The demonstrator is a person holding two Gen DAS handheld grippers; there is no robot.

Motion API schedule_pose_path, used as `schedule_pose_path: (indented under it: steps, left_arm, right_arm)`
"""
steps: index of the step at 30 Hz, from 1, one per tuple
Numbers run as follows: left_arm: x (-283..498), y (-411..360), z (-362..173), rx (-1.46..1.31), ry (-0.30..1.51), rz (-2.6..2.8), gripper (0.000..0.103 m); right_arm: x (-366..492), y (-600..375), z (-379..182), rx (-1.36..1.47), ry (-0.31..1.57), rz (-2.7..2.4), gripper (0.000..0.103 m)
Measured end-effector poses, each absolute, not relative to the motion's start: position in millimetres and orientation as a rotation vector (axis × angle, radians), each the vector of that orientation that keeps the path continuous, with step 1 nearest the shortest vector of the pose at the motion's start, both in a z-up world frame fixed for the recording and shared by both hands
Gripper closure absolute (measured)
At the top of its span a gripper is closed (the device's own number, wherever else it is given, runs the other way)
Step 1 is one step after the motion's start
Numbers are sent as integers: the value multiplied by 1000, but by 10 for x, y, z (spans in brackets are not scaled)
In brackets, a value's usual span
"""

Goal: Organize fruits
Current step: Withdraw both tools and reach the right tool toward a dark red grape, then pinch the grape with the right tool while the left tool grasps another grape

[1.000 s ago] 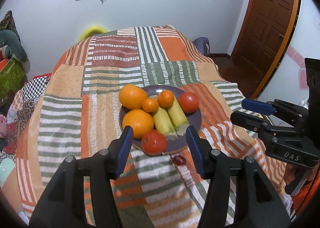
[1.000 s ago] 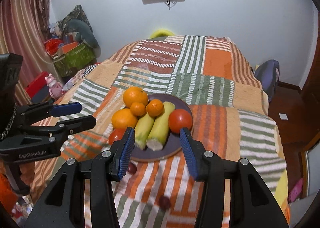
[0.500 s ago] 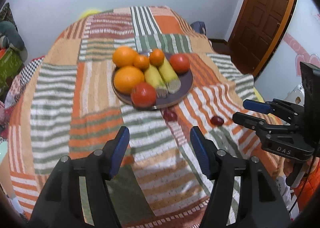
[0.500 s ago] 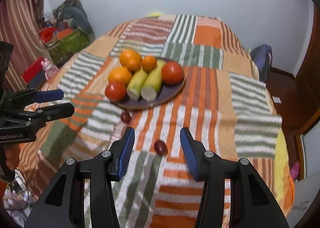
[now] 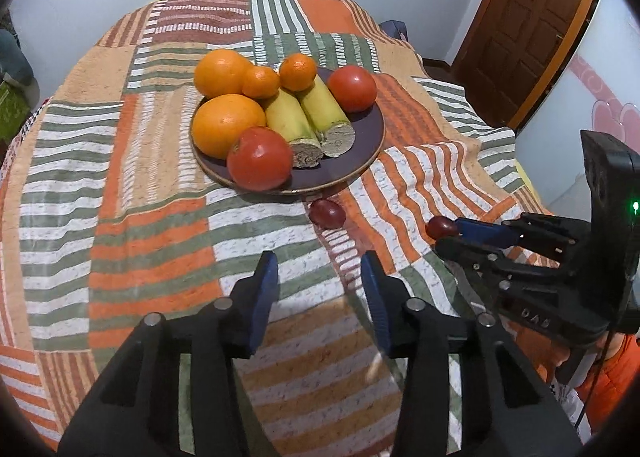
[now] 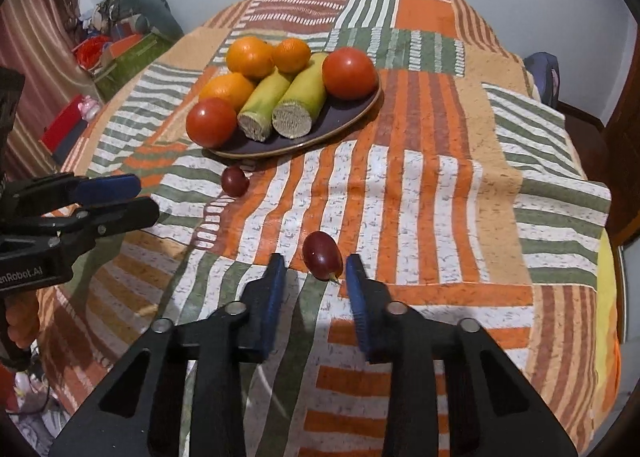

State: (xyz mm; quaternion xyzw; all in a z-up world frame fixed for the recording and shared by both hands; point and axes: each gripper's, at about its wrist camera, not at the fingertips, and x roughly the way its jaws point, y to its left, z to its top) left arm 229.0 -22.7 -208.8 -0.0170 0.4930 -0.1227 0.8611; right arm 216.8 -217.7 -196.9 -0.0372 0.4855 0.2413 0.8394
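Grape [image 6: 322, 255] lies loose on striped cloth [image 6: 420, 193], near plate [image 6: 352, 119], between right gripper [image 6: 316, 277] pads, jaws just narrowing, not yet touching. Small, soft, slippery: pinch your grip gently across middle.

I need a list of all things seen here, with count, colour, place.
plate: one, dark purple, on the cloth
oranges: two, orange, plate's left
mandarins: two, orange, plate's back
tomatoes: two, red, plate's front and right
corn cobs: two, yellow-green, plate's middle
grapes: two, dark red, on cloth before plate
cloth: one, striped patchwork, under everything
door: one, brown, far right
left claw: one, black with blue pads, open, jaws just closing, nothing between
right claw: one, same colours, open, jaws just closing, grape between tips
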Motion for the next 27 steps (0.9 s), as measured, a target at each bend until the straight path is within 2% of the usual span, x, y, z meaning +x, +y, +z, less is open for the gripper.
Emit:
schedule_pose_path:
  steps: [4,10,13,27]
  left_arm:
    - [2409,-273,-2136,-33,1039,-261,64]
    - [2596,-351,-2234,-29,1054,-263,64]
    - [2679,-392,-2307,-25,1071,-273,72]
    - [2773,-456,-2469,12,1072,-247,78]
  right_arm:
    - [2184,-2210,-1980,-80,1017,512,84]
    - [2205,-2289,-1937,-46,1002,526,84]
    - [2208,-2329,-1894,-29,989,531,84]
    - [2277,-2386,-1805,-11,947,540,84]
